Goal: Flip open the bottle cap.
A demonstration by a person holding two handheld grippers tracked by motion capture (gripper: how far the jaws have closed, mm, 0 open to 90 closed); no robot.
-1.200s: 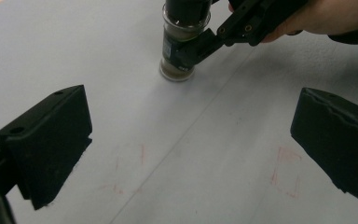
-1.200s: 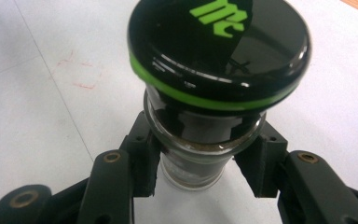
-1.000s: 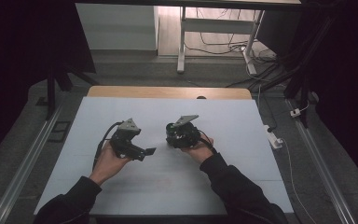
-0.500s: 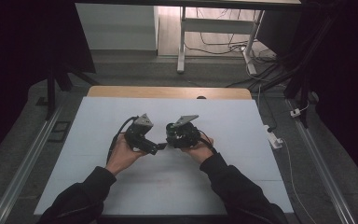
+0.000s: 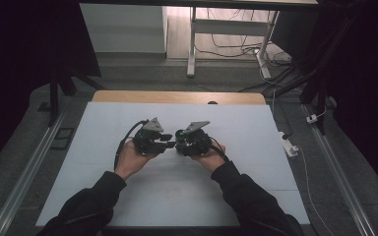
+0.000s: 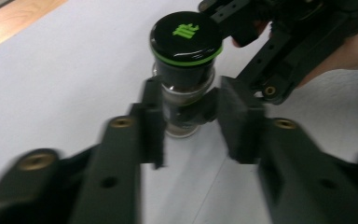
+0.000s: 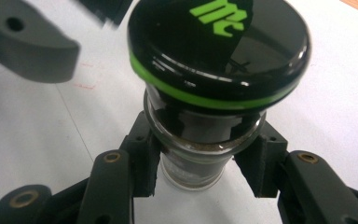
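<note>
worktop (image 5: 103, 162): pale sheet, wooden far edge | on it: glass jar (image 6: 182, 88), black green-ringed lid, mid-worktop, upright

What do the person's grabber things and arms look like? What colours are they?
Both are black. The left gripper has two thick black jaws with brass-coloured rivets, and so does the right gripper. From above, each carries a grey three-cornered plate on top, and a black cable loops from the left one. The person wears dark long sleeves; the hands are bare, with no gloves.
</note>
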